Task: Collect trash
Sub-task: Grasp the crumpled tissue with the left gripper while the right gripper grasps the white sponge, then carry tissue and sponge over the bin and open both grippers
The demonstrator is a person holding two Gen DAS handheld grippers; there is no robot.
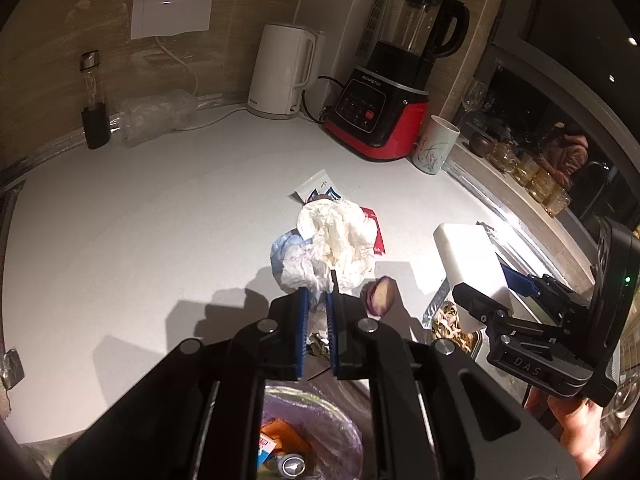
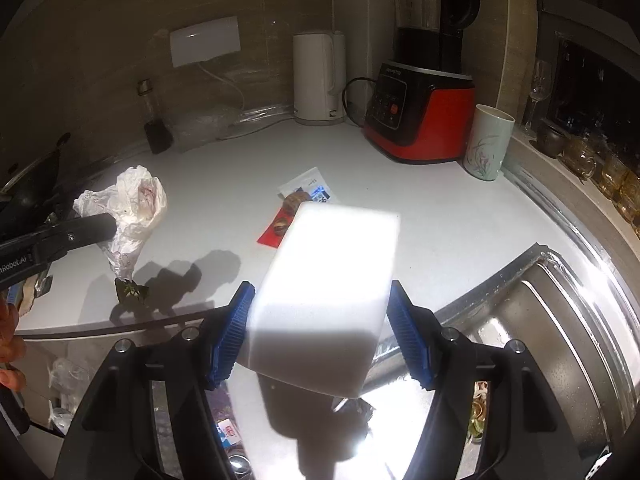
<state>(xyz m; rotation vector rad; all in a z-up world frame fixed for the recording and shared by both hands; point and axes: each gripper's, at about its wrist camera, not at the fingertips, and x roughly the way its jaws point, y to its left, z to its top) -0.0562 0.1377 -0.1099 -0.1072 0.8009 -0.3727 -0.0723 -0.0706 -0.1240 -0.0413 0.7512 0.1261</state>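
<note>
My left gripper is shut on a crumpled white plastic bag and holds it above the white counter; the bag also shows in the right wrist view. My right gripper is shut on a white sponge block, which also shows in the left wrist view. A purple onion scrap hangs beside the bag. A blue-white packet, a red wrapper and a leaf scrap lie on the counter. A lined trash bin sits below the left gripper.
A white kettle, a red-black blender, a cup and a dark bottle stand at the back. A steel sink with food scraps is at the right. Glasses line the sill.
</note>
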